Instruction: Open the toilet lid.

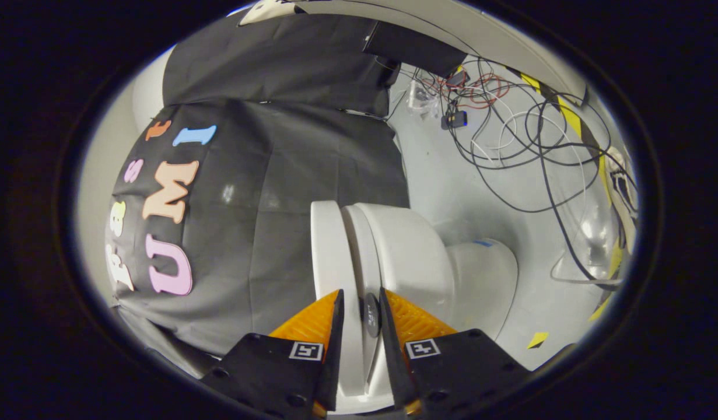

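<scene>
gripper: two-finger gripper (360, 312) at bottom centre of frame, fingers nearly closed, front edge of the lid between them. Can't confirm both pads are pressing, so not calling it a firm grip.
lid: white glossy plastic toilet lid (331, 251), centre frame just ahead of the fingers; view is rolled sideways, so the lid reads as a thin slab on edge, leftmost of the stack.
seat: white plastic seat ring (359, 245) directly against the lid; small dark oval bumper (371, 315) sits between the fingertips.
bowl: white ceramic toilet bowl (411, 256), right of the seat.
handling: judged light, rigid, hinged at the far end; smooth surface, likely slippery. Best hold is the front lip, lid only, not the seat.
edges: thin lip, little overhang; the pinch could catch the seat too.
room: black cloth booth wall (265, 221) on the lid's swing side, left of centre. How near, can't tell.
clutter: tangled black, white and red cables (510, 128) on the grey floor (452, 186), upper right, well apart from the lid.
</scene>
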